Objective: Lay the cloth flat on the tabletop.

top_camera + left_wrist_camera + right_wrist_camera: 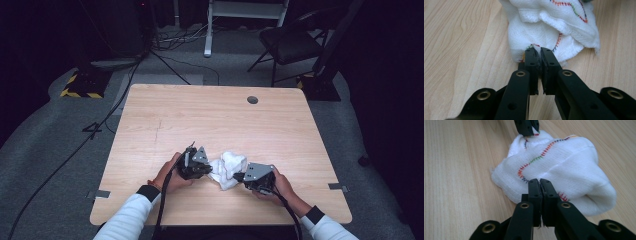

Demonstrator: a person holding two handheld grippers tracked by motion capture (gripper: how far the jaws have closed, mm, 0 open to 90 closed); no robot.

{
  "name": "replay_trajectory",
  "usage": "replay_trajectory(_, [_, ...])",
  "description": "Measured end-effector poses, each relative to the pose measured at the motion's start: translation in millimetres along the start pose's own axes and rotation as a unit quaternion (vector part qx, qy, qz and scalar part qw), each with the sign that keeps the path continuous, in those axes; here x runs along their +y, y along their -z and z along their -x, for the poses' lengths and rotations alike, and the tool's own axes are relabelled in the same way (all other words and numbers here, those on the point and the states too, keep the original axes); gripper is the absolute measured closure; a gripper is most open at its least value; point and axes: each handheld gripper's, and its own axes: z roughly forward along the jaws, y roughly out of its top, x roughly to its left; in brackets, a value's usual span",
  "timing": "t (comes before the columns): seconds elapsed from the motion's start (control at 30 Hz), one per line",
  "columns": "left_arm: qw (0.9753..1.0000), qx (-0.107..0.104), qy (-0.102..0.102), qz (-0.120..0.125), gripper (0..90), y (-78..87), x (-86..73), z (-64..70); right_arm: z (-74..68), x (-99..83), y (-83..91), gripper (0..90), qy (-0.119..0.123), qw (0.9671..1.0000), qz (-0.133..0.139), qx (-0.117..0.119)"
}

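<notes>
Both tools, left tool (200, 167) and right tool (245, 177), are pinching the white cloth (227, 167) (still bunched) at the near middle of the bench (200, 115); spreading or folding is looking barely begun.

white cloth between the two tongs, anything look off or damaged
No damage visible. The white cloth lies bunched and rumpled on the table, not flat. The left tongs and right tongs each pinch an edge with coloured stitching.

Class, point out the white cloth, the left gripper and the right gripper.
white cloth (228, 169), high view, its bunched middle.
left gripper (539, 53), left gripper view, between its fingertips.
right gripper (540, 182), right gripper view, between its fingertips.
</notes>
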Motion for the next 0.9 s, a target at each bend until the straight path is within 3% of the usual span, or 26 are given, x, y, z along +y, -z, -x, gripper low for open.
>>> replay_trajectory(0.43, [1.0000, 0.001, -0.005, -0.002, 84.7, 2.3, -0.8, 0.2, 9.4, -5.1, 12.5, 90.0, -0.011, 0.9998, 0.006, -0.013])
replay_trajectory(0.47, [1.0000, -0.001, -0.004, -0.001, 84.7, 2.3, -1.2, 0.1, 11.8, -5.1, 16.2, 82.6, -0.023, 0.9995, 0.019, -0.006])
replay_trajectory(0.5, [1.0000, -0.002, -0.003, 0.000, 84.7, 1.8, -1.5, 0.0, 11.8, -5.1, 16.2, 82.6, -0.023, 0.9995, 0.019, -0.006])
replay_trajectory(0.57, [1.0000, -0.003, -0.002, -0.002, 84.6, 0.9, -1.5, 0.1, 8.5, -1.2, 15.2, 66.1, -0.026, 0.9991, 0.031, 0.011])
replay_trajectory(0.67, [1.0000, -0.005, -0.002, -0.004, 84.6, 0.7, -1.3, 0.3, -5.4, 5.5, 5.7, 54.8, 0.003, 0.9991, 0.027, 0.033])
replay_trajectory(0.8, [1.0000, -0.006, 0.000, -0.003, 84.5, 0.1, -1.7, 0.3, -13.4, 9.2, -10.7, 45.7, 0.018, 0.9992, 0.005, 0.036])
replay_trajectory(0.9, [1.0000, -0.007, -0.003, -0.003, 84.3, -0.5, -1.6, 0.3, -12.6, 7.0, -18.3, 46.5, 0.016, 0.9995, -0.005, 0.028])
